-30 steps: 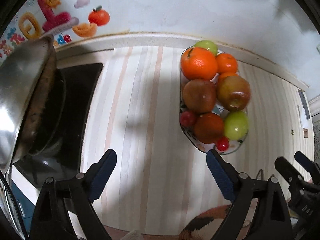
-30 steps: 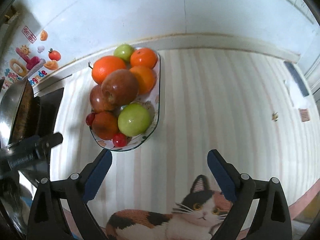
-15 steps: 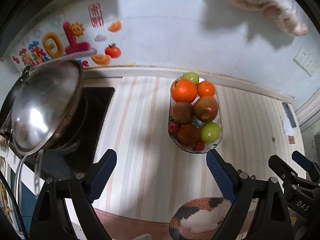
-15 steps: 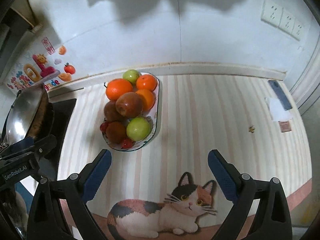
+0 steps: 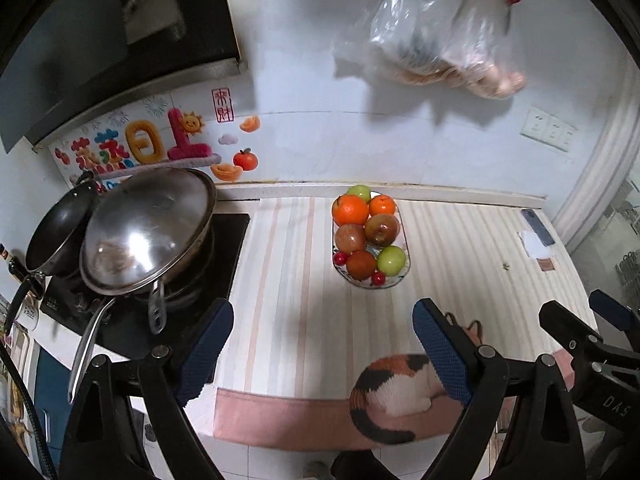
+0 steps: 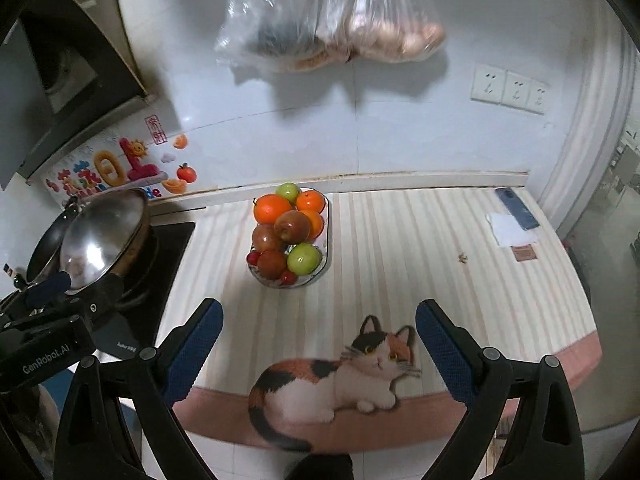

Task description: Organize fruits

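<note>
An oval patterned dish (image 5: 403, 276) (image 6: 325, 240) sits on the striped counter mat near the back wall, piled with fruit: oranges (image 5: 350, 209) (image 6: 272, 209), red-brown apples (image 5: 382, 229) (image 6: 292, 227), green apples (image 5: 391, 260) (image 6: 304, 258) and small red cherry-like fruits (image 5: 378, 278) (image 6: 287, 277). My left gripper (image 5: 323, 340) is open and empty, well back from the dish over the counter's front. My right gripper (image 6: 318, 336) is open and empty, also far short of the dish, above the cat picture (image 6: 340, 376).
A stove with a steel wok lid (image 5: 146, 230) (image 6: 102, 236) and a dark pan (image 5: 54, 240) stands at the left. Clear plastic bags (image 5: 436, 32) (image 6: 332, 20) hang on the wall above. A phone and papers (image 6: 516, 216) lie at the far right.
Both grippers have pulled back and up from the dish, which now looks smaller and farther. Wall, hanging bags and counter front edge have come into view. Jaws stay open.
</note>
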Available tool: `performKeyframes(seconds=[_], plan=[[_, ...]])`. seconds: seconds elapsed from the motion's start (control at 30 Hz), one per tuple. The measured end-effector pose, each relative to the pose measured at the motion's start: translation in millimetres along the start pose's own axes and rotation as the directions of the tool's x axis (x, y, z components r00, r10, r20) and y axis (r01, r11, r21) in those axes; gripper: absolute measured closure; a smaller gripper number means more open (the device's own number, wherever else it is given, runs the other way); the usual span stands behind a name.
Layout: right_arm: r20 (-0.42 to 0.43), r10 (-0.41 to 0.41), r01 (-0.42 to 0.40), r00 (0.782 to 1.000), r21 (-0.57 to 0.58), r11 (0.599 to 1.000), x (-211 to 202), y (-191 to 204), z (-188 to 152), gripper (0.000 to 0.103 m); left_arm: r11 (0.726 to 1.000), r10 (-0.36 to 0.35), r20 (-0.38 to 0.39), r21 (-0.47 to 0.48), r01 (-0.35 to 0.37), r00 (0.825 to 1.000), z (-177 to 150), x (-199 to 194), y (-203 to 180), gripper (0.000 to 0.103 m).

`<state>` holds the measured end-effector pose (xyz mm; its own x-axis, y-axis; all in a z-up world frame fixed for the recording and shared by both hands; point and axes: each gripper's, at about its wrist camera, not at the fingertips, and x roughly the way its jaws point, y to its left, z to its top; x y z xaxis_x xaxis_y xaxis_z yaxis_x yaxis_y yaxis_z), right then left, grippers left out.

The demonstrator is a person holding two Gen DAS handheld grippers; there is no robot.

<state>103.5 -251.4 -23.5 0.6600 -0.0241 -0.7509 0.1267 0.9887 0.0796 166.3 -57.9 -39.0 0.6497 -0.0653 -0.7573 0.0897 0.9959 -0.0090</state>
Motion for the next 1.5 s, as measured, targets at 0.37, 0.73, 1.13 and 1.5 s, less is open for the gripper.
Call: performKeyframes(seconds=[0.37, 0.73, 1.13, 1.5], plan=[[0.079, -0.033, 0.032, 0.996, 0.013, 0.999, -109, 9, -62, 0.004, 0.998, -0.061, 0.035, 0.037, 0.06, 0.997, -51, -80, 0, 0.011], [0.112, -0.008, 0.008, 0.994, 0.0, 1.0, -154, 14, -89, 0.004, 0.998, -0.048, 0.086, 0.032, 0.045, 0.995, -72, -118, 0, 0.011], [0.137, 0.035, -0.032, 0.99, -0.03, 0.999, -171, 9, -83, 0.004, 0.999, -0.036, 0.107, -0.001, 0.036, 0.994, -78, -136, -2, 0.011], [0.13, 0.061, -0.057, 0.99, -0.032, 0.998, -168, 6, -79, 0.004, 1.0, -0.004, 0.112, -0.022, 0.006, 0.994, -75, -135, -1, 0.011]])
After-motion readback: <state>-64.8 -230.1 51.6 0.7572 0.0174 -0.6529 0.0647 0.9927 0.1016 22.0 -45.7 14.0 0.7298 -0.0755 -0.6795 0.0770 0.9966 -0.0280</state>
